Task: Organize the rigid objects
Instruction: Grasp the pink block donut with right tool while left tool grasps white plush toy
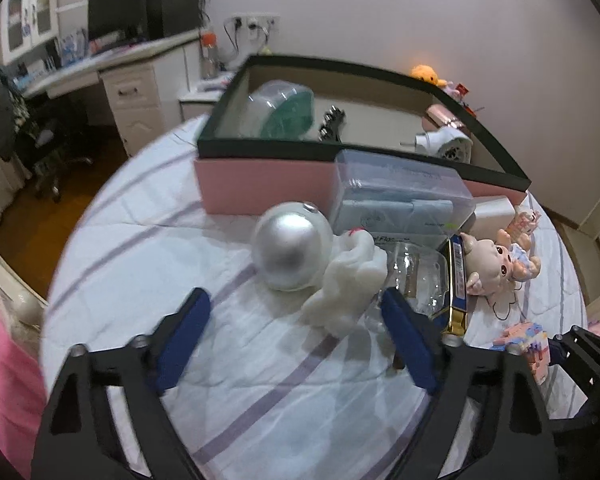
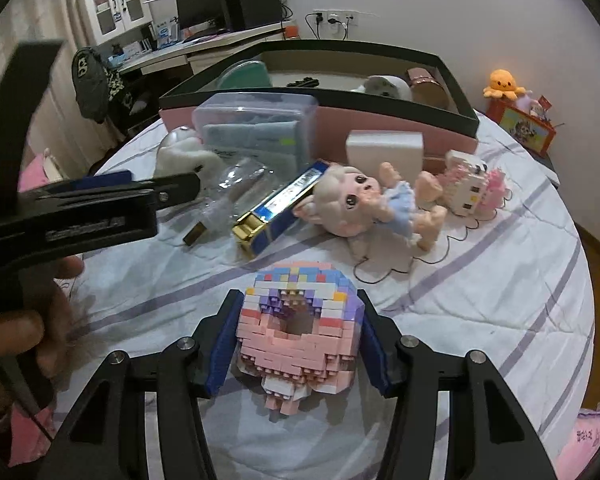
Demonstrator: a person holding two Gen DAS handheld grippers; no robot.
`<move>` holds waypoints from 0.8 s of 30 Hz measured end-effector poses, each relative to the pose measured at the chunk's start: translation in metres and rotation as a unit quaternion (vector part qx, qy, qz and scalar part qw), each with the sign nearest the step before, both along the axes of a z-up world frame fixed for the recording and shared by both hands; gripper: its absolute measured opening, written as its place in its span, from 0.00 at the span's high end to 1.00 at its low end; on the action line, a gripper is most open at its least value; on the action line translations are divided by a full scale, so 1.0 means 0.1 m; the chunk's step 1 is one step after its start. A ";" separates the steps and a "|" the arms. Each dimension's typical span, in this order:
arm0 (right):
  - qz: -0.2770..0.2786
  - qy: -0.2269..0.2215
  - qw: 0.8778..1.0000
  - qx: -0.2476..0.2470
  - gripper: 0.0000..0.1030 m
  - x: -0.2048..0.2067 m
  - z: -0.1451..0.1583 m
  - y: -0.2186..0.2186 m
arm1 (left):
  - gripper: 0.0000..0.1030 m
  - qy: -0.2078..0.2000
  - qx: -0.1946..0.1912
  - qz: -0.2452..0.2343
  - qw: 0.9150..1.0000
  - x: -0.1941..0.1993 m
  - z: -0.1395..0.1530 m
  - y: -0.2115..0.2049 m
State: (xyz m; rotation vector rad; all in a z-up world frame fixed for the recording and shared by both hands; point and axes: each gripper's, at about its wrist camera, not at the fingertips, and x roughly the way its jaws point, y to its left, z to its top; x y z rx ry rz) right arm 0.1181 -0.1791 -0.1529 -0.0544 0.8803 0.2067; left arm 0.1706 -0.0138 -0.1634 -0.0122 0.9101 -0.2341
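Note:
My right gripper point(image 2: 298, 320) is shut on a pink and purple brick-built donut point(image 2: 300, 332), its blue pads pressed on both sides, just above the striped sheet. My left gripper point(image 1: 296, 308) is open and empty, a little short of a white figure with a silver domed helmet point(image 1: 292, 252). The pink box with a dark green rim point(image 1: 268, 184) stands behind and holds a clear dome, a green item, a white device and a pink case. The left gripper also shows in the right wrist view point(image 2: 100, 196).
Lying on the sheet point(image 1: 260, 380) are a clear plastic case point(image 1: 400, 196), a clear glass jar point(image 1: 416, 276), a blue and gold bar box point(image 2: 280, 208), a doll point(image 2: 372, 208), a white block point(image 2: 384, 148) and a pink brick toy point(image 2: 472, 188). A desk and chair stand at far left.

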 end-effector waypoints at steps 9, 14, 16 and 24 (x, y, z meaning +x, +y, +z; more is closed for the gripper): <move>-0.002 0.001 1.000 0.011 0.46 0.02 -0.02 -0.06 | 0.74 0.016 -0.051 -0.033 0.998 -0.03 -0.01 0.02; -0.004 0.002 1.000 0.008 0.46 0.02 -0.01 -0.03 | 0.23 0.014 -0.009 -0.018 1.000 0.06 -0.03 -0.02; -0.004 0.002 1.000 0.010 0.46 0.02 0.00 -0.05 | 0.35 -0.003 -0.027 -0.018 0.999 0.06 0.01 0.02; -0.006 0.000 1.000 0.021 0.46 0.02 0.03 -0.11 | 0.64 0.006 -0.057 -0.029 0.998 -0.01 0.02 0.09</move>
